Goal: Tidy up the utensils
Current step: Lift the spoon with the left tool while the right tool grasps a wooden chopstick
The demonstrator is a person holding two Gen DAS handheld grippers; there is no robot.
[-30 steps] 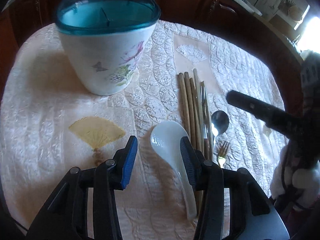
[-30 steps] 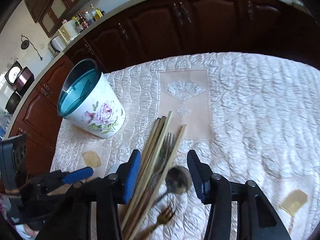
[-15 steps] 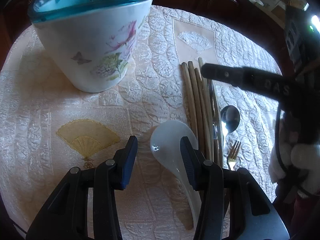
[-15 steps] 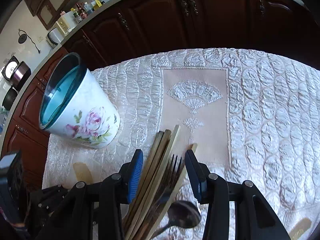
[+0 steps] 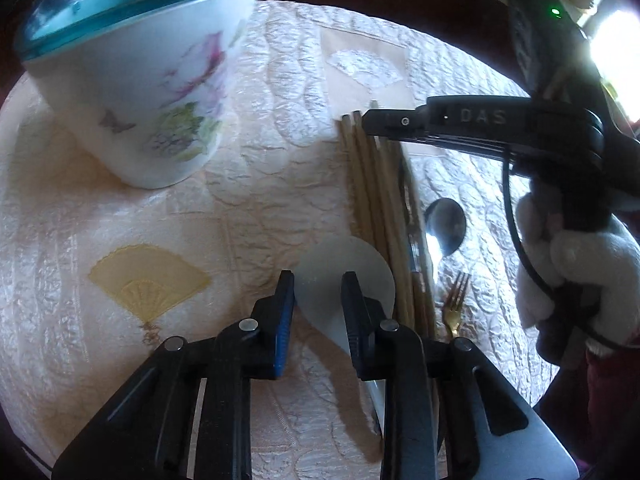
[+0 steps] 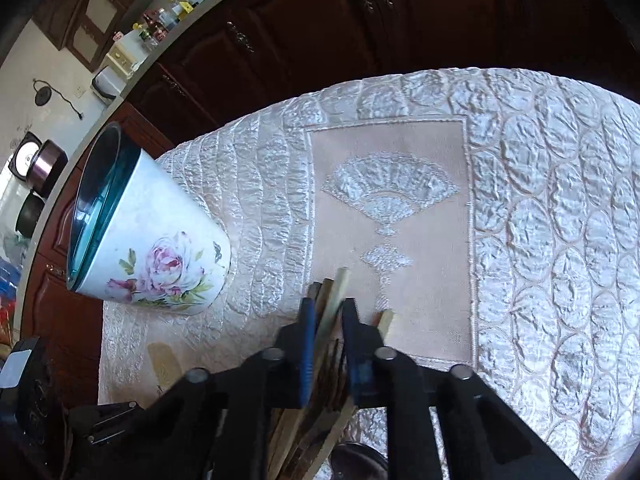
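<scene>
**One word legible: "DAS"**

The letters "DAS" stand in pale capitals on the black arm of the right tongs [image 5: 366, 122], seen from the left wrist view where that arm reaches across above the chopsticks [image 5: 372, 200]. No other writing can be read. The bottles [image 6: 160, 20] on the far counter in the right wrist view carry labels, but they are too small to make out. The cup [image 6: 160, 256] bears only painted flowers, no words.

glossy glazed cup [image 6: 160, 256], shiny quilted satin cloth [image 6: 540, 220], matt wooden chopsticks [image 5: 370, 184], polished metal spoon [image 5: 446, 226]
</scene>
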